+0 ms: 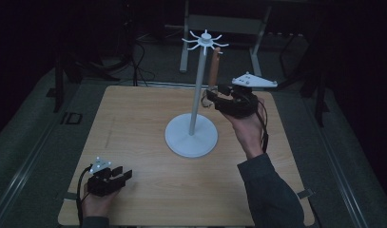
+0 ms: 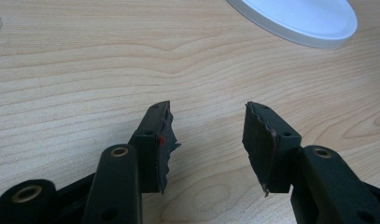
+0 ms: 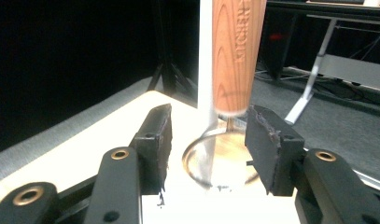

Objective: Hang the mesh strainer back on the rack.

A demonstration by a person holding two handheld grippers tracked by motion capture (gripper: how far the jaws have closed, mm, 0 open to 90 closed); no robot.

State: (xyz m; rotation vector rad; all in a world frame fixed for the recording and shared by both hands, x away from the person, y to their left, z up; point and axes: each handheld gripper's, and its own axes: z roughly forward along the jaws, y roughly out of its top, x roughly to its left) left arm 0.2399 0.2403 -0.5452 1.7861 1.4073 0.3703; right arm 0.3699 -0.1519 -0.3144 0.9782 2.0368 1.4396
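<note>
1. The wooden-handled utensil (image 3: 232, 51) hangs upright from the white hook stand (image 1: 197, 90), its handle just ahead of and above the right gripper (image 3: 208, 135), right beside the stand's pole.
2. That gripper's jaws are spread and pinch nothing; the pads stand clear on either side of the handle's lower end and of the wire loop (image 3: 220, 158) that shows below it. In the high view the right gripper (image 1: 215, 97) sits just to the right of the pole, at the level of the utensil's lower end.
3. Handling, as a judgement: the handle looks like stiff, smooth, varnished wood, light enough for one gripper. Its round section could roll or slide between flat pads, so a firm squeeze across the middle of the handle seems the safest hold. The wire part below looks thin and springy, a poor place to grasp.
4. The utensil hangs freely from a hook in the crown of prongs (image 1: 205, 40), so a knock from either jaw would likely set it swinging against the pole.
5. Farther out, beyond the handle, lie the round white base (image 1: 191, 135) of the stand and the wooden tabletop (image 1: 134, 123).
6. The left gripper (image 2: 208, 140) rests low over the tabletop, well apart from the stand, jaws spread and empty, with the rim of the white base ahead and to its right.
</note>
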